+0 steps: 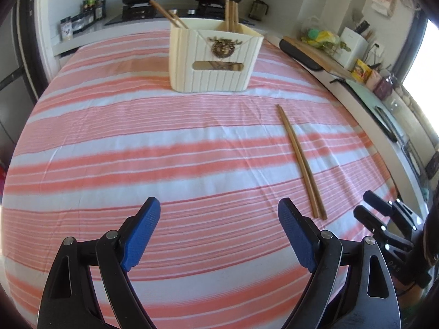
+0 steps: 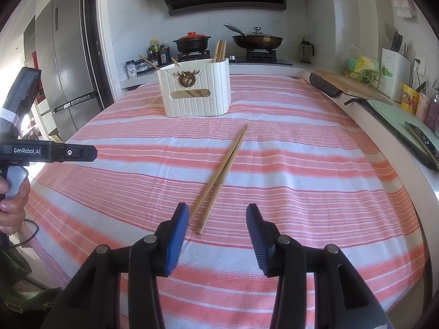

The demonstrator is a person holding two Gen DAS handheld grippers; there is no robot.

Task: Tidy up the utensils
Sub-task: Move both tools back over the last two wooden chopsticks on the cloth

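Left jaws: wide apart, with nothing between them. The left gripper [image 1: 219, 230] hangs over bare striped cloth.
Right jaws: partly apart, not pressing on anything. The right gripper [image 2: 216, 230] points down at the near ends of the sticks. One near end lies just by its left pad; the other lies in the gap in front of the pads.
Chopsticks: one pair of wooden chopsticks [image 2: 223, 175] lies flat on the tablecloth [image 2: 301, 164]. The two sticks lie close side by side and cross a little near the middle.
Box: a white holder box [image 2: 196, 93] stands at the far side of the table, well apart from the loose pair. More wooden sticks already stand up in it.
Person: a hand [image 2: 12, 203] grips the handle of the left tool at the edge of the right view.
Step now: I think this is the reach for the last loose pair. Nothing is picked up yet.
Next move: I think the right gripper needs to go lower, get both sticks between its pads, and squeeze. Then it must lift them and drop them in the box.
Watch out: the sticks are thin, so one may slip out.
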